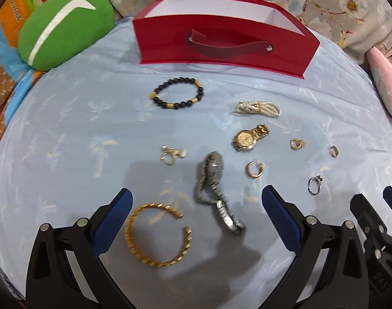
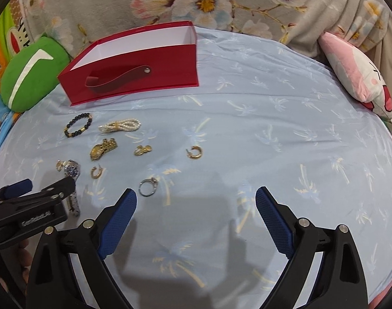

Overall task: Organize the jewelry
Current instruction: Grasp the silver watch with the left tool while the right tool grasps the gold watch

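Jewelry lies on a light blue sheet (image 1: 67, 118) before an open red box (image 1: 221, 43), also in the right wrist view (image 2: 134, 77). My left gripper (image 1: 196, 200) is open and empty above a silver watch (image 1: 211, 177) and a gold cuff bracelet (image 1: 157, 234). Farther off lie a black bead bracelet (image 1: 177, 92), a pearl bracelet (image 1: 257, 108), a gold watch (image 1: 250, 137), gold hoop earrings (image 1: 253, 168) and a silver ring (image 1: 315, 184). My right gripper (image 2: 196, 195) is open and empty, with the silver ring (image 2: 148, 186) near its left finger.
A green cushion (image 1: 64, 25) lies at the back left. A pink pillow (image 2: 355, 72) lies at the back right. A floral blanket (image 2: 221, 2) runs behind the box. The right half of the sheet (image 2: 299, 141) holds no jewelry.
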A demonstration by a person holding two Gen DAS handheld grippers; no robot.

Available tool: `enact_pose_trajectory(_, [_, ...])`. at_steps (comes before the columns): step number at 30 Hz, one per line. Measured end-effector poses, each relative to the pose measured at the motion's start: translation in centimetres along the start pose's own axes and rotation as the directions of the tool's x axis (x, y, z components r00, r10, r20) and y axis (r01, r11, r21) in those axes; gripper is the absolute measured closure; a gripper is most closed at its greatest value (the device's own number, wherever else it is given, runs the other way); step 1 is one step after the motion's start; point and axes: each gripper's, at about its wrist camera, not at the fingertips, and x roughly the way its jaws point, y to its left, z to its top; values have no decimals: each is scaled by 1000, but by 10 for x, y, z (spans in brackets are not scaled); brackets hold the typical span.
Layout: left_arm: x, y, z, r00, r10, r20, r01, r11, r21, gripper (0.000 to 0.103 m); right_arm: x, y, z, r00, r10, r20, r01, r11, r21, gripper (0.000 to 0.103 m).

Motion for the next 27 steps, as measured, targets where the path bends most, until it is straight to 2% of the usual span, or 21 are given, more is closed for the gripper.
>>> enact_pose_trajectory(5, [17, -6, 2, 999, -16, -37, 16, 1000, 5, 26, 4, -14, 1, 1000, -15, -6, 15, 999, 30, 12])
enact_pose_trajectory(6, [19, -6, 3, 999, -20, -43, 20, 1000, 6, 33, 4, -16, 1, 1000, -15, -7, 15, 999, 37, 12])
enact_pose_trajectory(11, [17, -1, 4, 999, -39, -33, 39, 999, 5, 52, 6, -14, 2, 1000, -2, -6, 2, 999, 35, 12])
enact_pose_trajectory(13, [16, 2, 4, 998, -55, -29, 55, 998, 3, 71, 7, -9, 4, 1000, 12, -2, -12, 1000, 23, 12])
enact_pose_trajectory(16, [13, 10, 3, 993, -116, -35, 115, 993, -21, 91, 8, 0, 9, 999, 40, 6, -40, 999, 6, 12])
enact_pose_trajectory(22, [-4, 27, 2, 988, -154, 11, 154, 987, -37, 95, 13, 24, 18, 994, 111, 2, -111, 993, -30, 12])
enact_pose_trajectory(25, [-19, 39, 4, 986, -160, 45, 163, 985, -52, 96, 18, 41, 24, 991, 137, -4, -137, 988, -67, 19])
enact_pose_trajectory(27, [-29, 48, 5, 984, -165, 69, 169, 983, -70, 96, 23, 53, 27, 986, 165, -17, -166, 982, -86, 30])
